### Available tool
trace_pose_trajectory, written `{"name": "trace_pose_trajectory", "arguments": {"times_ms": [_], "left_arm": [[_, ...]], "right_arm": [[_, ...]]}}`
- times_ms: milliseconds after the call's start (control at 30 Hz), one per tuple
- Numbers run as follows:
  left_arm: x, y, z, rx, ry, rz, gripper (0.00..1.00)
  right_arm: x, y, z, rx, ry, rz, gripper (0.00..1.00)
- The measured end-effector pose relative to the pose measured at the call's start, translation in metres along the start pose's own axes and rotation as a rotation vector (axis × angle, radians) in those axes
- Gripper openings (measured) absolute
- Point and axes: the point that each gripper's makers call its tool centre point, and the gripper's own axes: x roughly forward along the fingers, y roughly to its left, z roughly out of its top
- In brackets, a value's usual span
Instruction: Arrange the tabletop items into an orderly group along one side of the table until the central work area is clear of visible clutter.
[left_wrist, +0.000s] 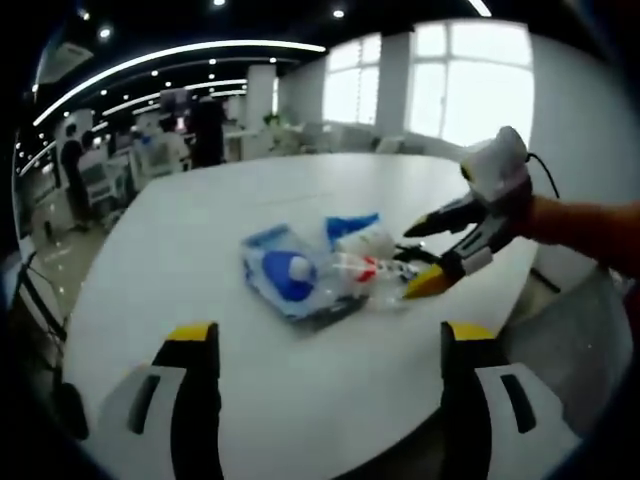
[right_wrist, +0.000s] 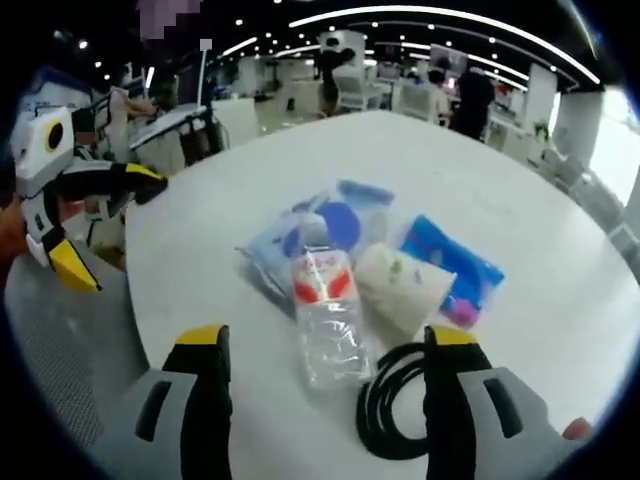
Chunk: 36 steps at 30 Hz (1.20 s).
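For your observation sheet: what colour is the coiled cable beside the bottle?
Black; the coiled cable shows best in the right gripper view.

Open-plan office: rows of desks (right_wrist: 180, 125), chairs (right_wrist: 352, 92), ceiling light strips (left_wrist: 170, 55).

Bright windows (left_wrist: 470, 80), curved ceiling lights (right_wrist: 450, 25)

Bright window glare, ceiling strip lights, soft blur throughout, strong fisheye bending at edges
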Motion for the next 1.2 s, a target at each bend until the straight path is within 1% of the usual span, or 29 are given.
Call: {"name": "trace_pose_trajectory", "arguments": {"times_ms": [133,300,400,533,700,800,900,967,1200], "left_arm": [[0.0,0.001,0.002,-0.003,-0.007,0.0,0.88],[0.0,0.0,0.004,-0.006,-0.016,-0.007,0.88],[-0.001,0.0,0.005,-0.013,-0.019,-0.012,0.88],[0.0,-0.001,0.006,-0.017,-0.023,-0.017,0.89],[-0.001,-0.002,0.006,-0.024,-0.024,-0.018,0.88],[-0.001,-0.002,0.006,-0.024,-0.024,-0.018,0.88],[0.0,-0.002,0.005,-0.021,-0.02,-0.017,0.88],[-0.001,-0.003,0.005,-0.021,-0.019,-0.018,0.88],[0.0,-0.003,0.005,-0.019,-0.016,-0.016,0.87]], "right_arm": [[0.011,0.002,-0.001,0.011,0.02,0.018,0.76],[0.024,0.005,0.003,-0.005,0.03,0.026,0.75],[0.032,0.002,0.002,-0.003,0.039,0.027,0.74],[0.039,0.001,-0.001,-0.005,0.05,0.035,0.69],[0.042,0.002,-0.005,-0.025,0.07,0.055,0.62],[0.043,0.004,-0.005,-0.028,0.075,0.067,0.57],[0.045,0.007,-0.009,-0.025,0.095,0.083,0.53],[0.046,0.006,-0.01,-0.042,0.103,0.076,0.53],[0.054,0.003,-0.012,-0.047,0.122,0.081,0.52]]}}
